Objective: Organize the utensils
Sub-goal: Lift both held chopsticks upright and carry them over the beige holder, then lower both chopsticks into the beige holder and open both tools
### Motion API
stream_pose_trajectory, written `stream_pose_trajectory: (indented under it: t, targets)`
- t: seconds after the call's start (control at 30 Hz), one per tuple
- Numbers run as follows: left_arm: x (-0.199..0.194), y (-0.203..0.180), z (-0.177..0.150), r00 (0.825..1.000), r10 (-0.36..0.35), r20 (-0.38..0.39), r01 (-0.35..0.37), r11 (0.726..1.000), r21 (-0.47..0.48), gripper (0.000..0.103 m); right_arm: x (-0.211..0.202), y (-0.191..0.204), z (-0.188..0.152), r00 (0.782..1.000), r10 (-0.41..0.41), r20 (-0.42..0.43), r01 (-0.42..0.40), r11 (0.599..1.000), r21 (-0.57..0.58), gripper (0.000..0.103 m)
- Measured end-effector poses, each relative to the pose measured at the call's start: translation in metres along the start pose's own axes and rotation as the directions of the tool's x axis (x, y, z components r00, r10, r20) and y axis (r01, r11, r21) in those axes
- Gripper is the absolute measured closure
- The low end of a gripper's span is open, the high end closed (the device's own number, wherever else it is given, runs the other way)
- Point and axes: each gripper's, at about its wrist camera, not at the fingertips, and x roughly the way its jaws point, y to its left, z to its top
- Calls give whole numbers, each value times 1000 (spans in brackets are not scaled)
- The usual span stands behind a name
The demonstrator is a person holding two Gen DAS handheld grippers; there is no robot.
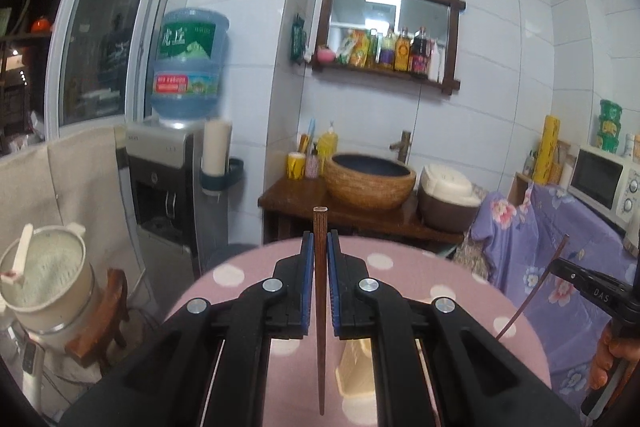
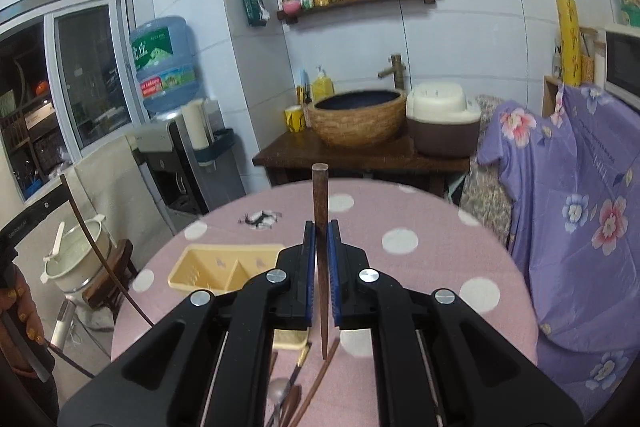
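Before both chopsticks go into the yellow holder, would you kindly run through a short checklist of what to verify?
1. Left gripper shut on its chopstick: ok, held between the blue pads.
2. Right gripper shut on its chopstick: ok.
3. Both chopsticks have the thin tip towards the camera and the thick end forward: ok.
4. Yellow holder open and its visible compartments free: ok, though the near end is hidden behind the right gripper.
5. Remaining utensils on the pink dotted tablecloth lie outside the holder: ok.
6. Chopstick tips lined up over a compartment: cannot tell.
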Motion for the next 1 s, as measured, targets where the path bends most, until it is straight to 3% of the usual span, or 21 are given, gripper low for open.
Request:
stream_pose_trajectory:
  t: [0.2,0.37,0.5,0.73,1.0]
  targets:
    - [-11,-14,58,993,-43,110,47,998,-36,95,-26,26,65,992,6,122,-2,999,-35,96]
    - [-2,-36,69,988,-67,136,72,997,-38,95,-25,50,87,986,56,154,-53,998,-28,96]
    - [20,-47,50,991,-70,112,74,997,-35,95,-3,63,73,990,72,119,-69,997,-24,102]
    - [59,-46,-1,998,-57,15,57,997,-48,95,49,64,20,998,56,9,-56,998,-2,102]
    - [81,-40,-37,995,-67,-74,62,996,-64,95,58,54,-12,998,56,-21,-56,998,16,102]
